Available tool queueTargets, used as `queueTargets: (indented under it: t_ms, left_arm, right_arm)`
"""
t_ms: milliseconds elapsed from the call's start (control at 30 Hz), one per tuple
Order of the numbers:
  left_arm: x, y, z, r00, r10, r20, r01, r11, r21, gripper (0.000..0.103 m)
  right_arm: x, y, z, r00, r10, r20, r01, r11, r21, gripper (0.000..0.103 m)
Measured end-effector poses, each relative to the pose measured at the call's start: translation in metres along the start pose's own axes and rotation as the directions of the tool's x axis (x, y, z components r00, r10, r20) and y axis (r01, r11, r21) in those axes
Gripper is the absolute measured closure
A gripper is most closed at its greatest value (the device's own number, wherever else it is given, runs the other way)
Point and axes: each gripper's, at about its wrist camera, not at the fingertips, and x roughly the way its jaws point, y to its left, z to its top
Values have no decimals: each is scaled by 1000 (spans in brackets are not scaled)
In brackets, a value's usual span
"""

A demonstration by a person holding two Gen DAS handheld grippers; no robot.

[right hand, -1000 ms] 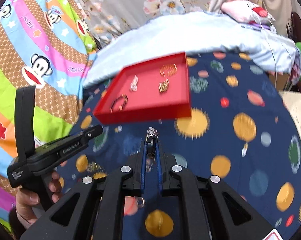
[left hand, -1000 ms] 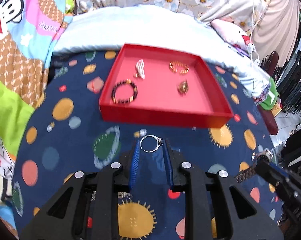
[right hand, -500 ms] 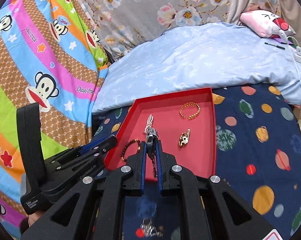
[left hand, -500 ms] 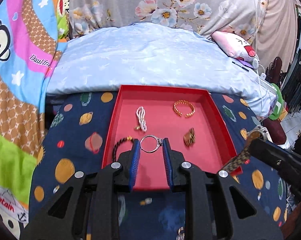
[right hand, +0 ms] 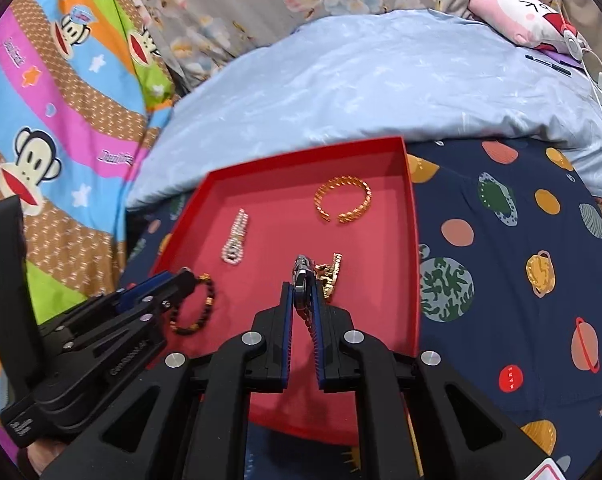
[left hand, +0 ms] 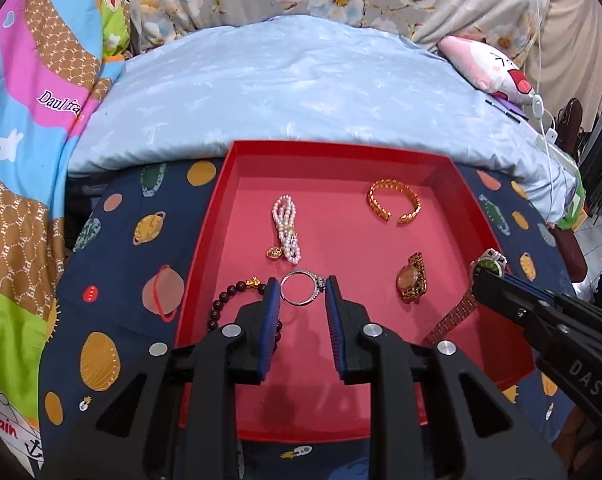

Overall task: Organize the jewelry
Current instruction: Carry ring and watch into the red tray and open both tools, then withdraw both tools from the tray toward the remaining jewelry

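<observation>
Both claws, a second ago short of the red tray (left hand: 205, 280), now hang over its floor. Left claw (left hand: 303, 286) pinches a silver ring (left hand: 301, 288) at narrow opening; right claw (right hand: 301, 292) is clamped nearly shut on a silver-faced watch (right hand: 301, 276). Both pieces look ready to be set down beside the pearl bracelet (left hand: 287, 228), gold cuff (left hand: 393, 200), gold watch (left hand: 411, 280) and bead bracelet (left hand: 225, 304). Tray rests on a planet-print cover (right hand: 501, 280); pale blue quilt (left hand: 301, 88) and floral curtain behind

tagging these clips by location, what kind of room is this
Most likely a bedroom: the red tray sits on a bed with a planet-print sheet, a pale blue duvet and a plush pillow.
</observation>
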Motion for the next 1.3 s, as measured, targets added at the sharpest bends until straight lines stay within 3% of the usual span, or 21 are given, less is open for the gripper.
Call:
queueTargets:
  t_ms: [167, 233, 300, 467, 667, 967, 1300]
  left_arm:
    - [3, -3, -1, 1000, 14, -6, -14, 1000, 8, 78]
    - [0, -3, 0, 1000, 28, 1, -28, 1000, 4, 56]
    - [-10, 0, 2, 999, 46, 22, -46, 999, -14, 47]
    - [-47, 10, -1, 997, 37, 70, -35, 999, -31, 47]
    - [-96, 28, -26, 993, 45, 108, -40, 998, -53, 45]
    - [-133, 50, -93, 995, 73, 61, -68, 994, -83, 45]
    - [-130, 78, -166, 995, 83, -63, -91, 986, -137, 45]
  right_arm:
    - [-8, 3, 2, 998, -36, 45, 37, 999, -27, 89]
    - [-17, 5, 5, 996, -44, 71, 46, 998, -30, 84]
    - [-27, 7, 6, 995, -44, 87, 47, 998, -29, 82]
    - [-66, 11, -5, 991, -38, 128, 42, 999, -27, 76]
    - [-111, 12, -45, 988, -44, 149, 48, 999, -22, 71]
    - [-146, 10, -111, 992, -64, 104, 64, 998, 5, 71]
    - [-134, 13, -185, 998, -61, -29, 61, 998, 20, 71]
